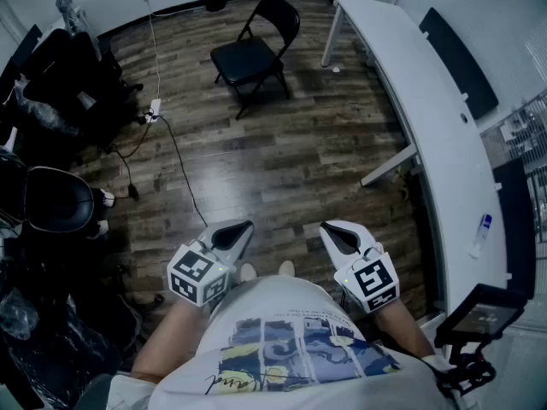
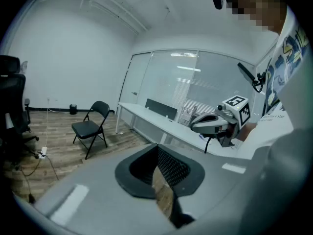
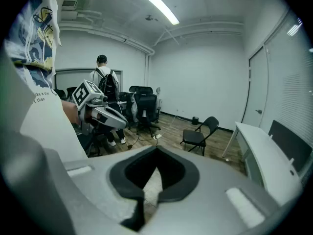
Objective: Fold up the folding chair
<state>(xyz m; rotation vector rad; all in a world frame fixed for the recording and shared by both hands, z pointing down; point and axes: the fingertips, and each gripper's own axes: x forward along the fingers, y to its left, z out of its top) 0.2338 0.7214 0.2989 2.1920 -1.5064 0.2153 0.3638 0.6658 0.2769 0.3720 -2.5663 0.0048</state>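
A black folding chair (image 1: 255, 54) stands unfolded on the wood floor at the far side of the room, next to the end of a long white table. It also shows small in the left gripper view as the chair (image 2: 91, 126) and in the right gripper view as the chair (image 3: 199, 135). My left gripper (image 1: 242, 229) and right gripper (image 1: 330, 229) are held close to my body, far short of the chair. Both are shut with nothing between the jaws. From the left gripper view I see the right gripper (image 2: 195, 125) beside it.
A long white table (image 1: 427, 126) runs along the right wall. A power cable (image 1: 175, 156) and power strip (image 1: 154, 109) lie on the floor at the left. Black office chairs (image 1: 60, 84) crowd the left side. A person (image 3: 105, 89) with a backpack stands far off.
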